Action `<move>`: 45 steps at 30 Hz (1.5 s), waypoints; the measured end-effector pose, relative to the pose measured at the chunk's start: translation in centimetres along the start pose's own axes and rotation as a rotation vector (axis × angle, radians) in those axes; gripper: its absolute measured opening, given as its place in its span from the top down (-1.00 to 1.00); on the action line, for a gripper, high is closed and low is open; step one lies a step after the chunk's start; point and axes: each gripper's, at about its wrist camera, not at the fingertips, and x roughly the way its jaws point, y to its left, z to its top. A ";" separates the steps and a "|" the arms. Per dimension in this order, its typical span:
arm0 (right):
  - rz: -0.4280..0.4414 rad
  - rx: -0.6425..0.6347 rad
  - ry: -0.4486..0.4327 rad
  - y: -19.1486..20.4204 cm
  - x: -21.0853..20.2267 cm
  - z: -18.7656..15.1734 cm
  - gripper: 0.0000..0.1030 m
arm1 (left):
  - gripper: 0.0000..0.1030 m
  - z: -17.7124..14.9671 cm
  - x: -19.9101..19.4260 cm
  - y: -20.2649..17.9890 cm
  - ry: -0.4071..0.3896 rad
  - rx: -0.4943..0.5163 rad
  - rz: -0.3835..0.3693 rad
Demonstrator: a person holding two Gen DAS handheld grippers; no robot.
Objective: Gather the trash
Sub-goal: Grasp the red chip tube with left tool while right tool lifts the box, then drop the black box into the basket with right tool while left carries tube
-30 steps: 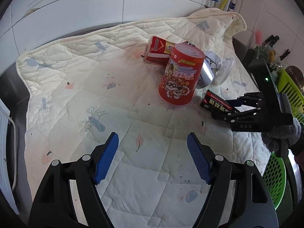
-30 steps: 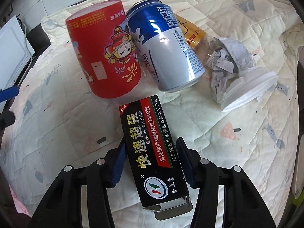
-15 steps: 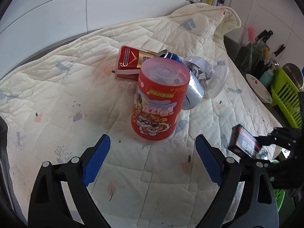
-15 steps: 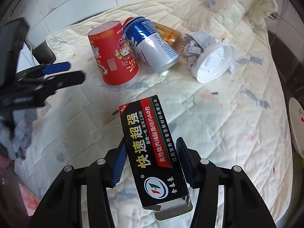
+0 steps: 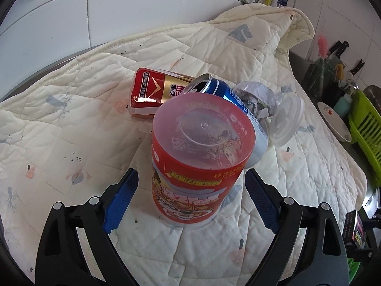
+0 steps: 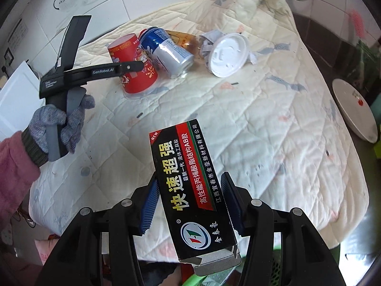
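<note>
My left tool (image 5: pixel 190 200) has come up to the red cup (image 5: pixel 197 157); it stands upright between the wide blue pads. My right tool (image 6: pixel 188 205) holds the black box (image 6: pixel 190 188).

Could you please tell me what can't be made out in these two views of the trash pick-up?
- Left wrist view: the cup hides most of the blue can and its own rim on the quilt.
- Left wrist view: the box in the right gripper sits dark and tiny at the edge.
- Right wrist view: the can and paper wad hide most of the gold pack.
- Right wrist view: the box hides the green basket below.
</note>
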 end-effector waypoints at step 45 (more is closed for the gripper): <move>-0.075 0.233 -0.036 -6.5 -8.3 -14.1 0.02 | -0.37 -6.7 -12.0 -4.9 -0.078 0.008 -0.027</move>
